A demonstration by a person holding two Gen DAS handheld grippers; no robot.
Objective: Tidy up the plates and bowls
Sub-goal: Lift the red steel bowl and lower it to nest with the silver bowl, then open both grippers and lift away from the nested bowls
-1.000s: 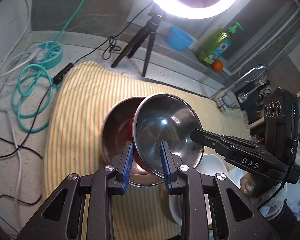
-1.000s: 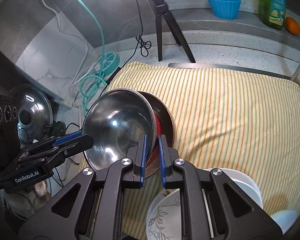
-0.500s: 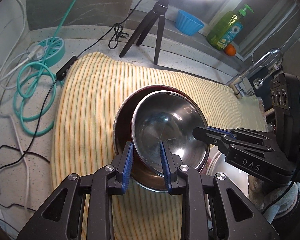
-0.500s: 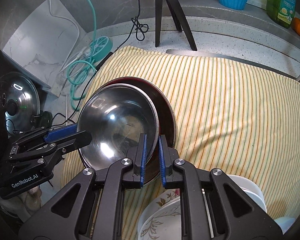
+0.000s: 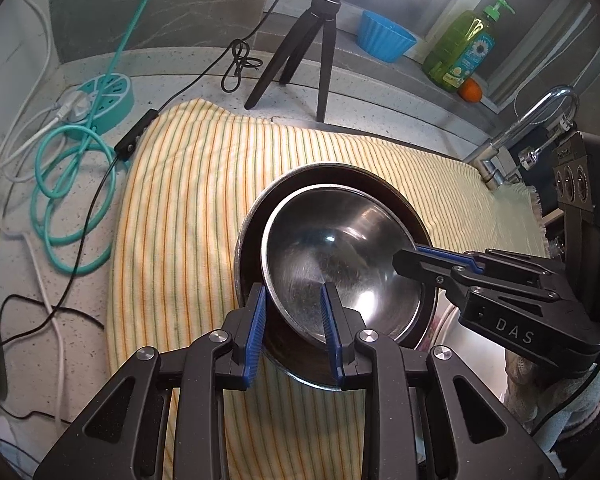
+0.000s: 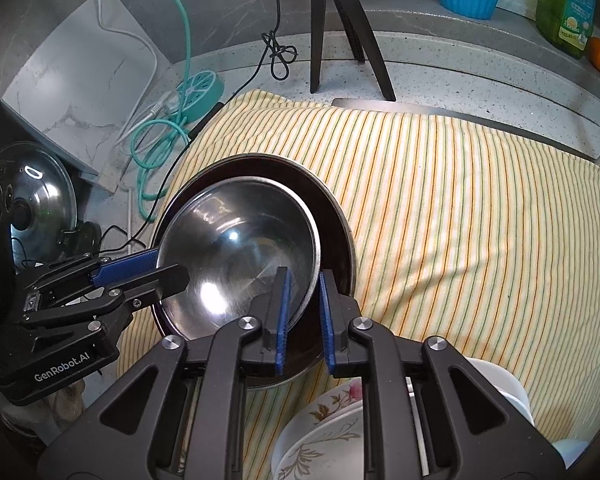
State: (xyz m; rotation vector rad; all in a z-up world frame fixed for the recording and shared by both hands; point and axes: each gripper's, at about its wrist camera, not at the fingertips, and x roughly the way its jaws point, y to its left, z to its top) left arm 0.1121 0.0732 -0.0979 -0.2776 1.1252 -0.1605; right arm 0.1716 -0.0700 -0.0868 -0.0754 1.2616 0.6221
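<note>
Two nested steel bowls, two grippers

I see a smaller steel bowl sitting inside a larger dark-lined metal bowl, nested off-centre toward my near side, its polished inside catching bright glare. Its rim looks slightly tilted against the big bowl's wall. Both rest on the yellow striped cloth, open side up. Near the right wrist view's lower edge I make out a white floral-patterned plate, with a plain white bowl just beside it; how those two are stacked I cannot tell.
</note>
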